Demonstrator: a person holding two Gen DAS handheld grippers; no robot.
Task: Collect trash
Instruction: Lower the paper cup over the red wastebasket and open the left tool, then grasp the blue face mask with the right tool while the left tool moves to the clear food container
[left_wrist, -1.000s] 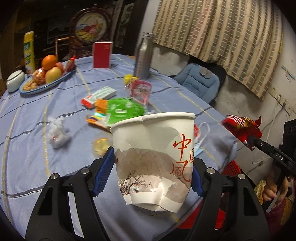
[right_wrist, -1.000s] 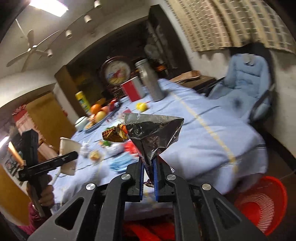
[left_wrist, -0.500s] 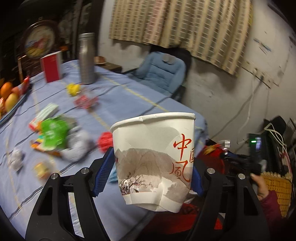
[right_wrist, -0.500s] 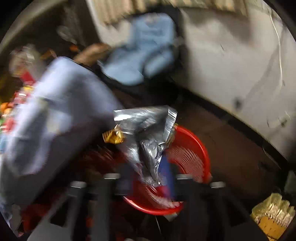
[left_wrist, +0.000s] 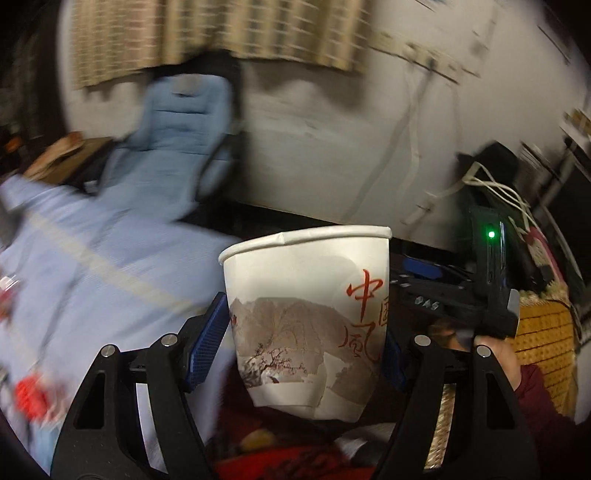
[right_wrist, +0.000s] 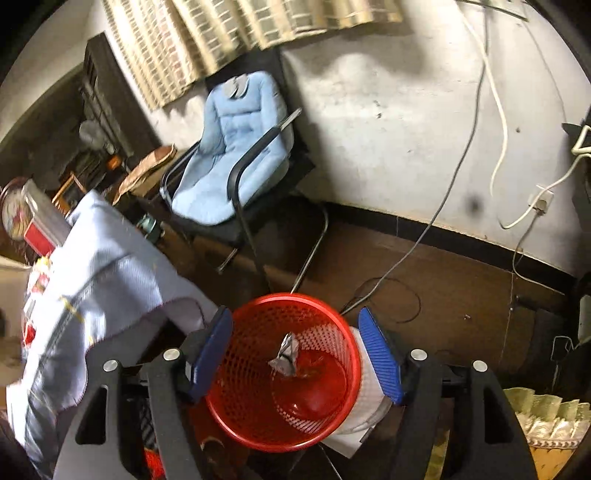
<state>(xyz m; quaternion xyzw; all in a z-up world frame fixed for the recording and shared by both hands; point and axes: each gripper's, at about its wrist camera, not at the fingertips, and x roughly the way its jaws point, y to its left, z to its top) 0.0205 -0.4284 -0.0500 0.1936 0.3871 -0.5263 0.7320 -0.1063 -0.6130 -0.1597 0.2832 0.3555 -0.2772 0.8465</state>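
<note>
1. Left gripper (left_wrist: 306, 332) clamped on paper cup (left_wrist: 306, 317), its jaws just eased wider.
2. Right gripper (right_wrist: 295, 358) jaws just opened, apart, empty; foil wrapper (right_wrist: 285, 355) inside red bin (right_wrist: 258, 424).
3. Drop step under way. Next: carry cup over bin, release.

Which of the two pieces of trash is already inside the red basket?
The crumpled silver wrapper: it is down in the red basket, free of the open right jaws. The paper cup sits between the left jaws.
</note>
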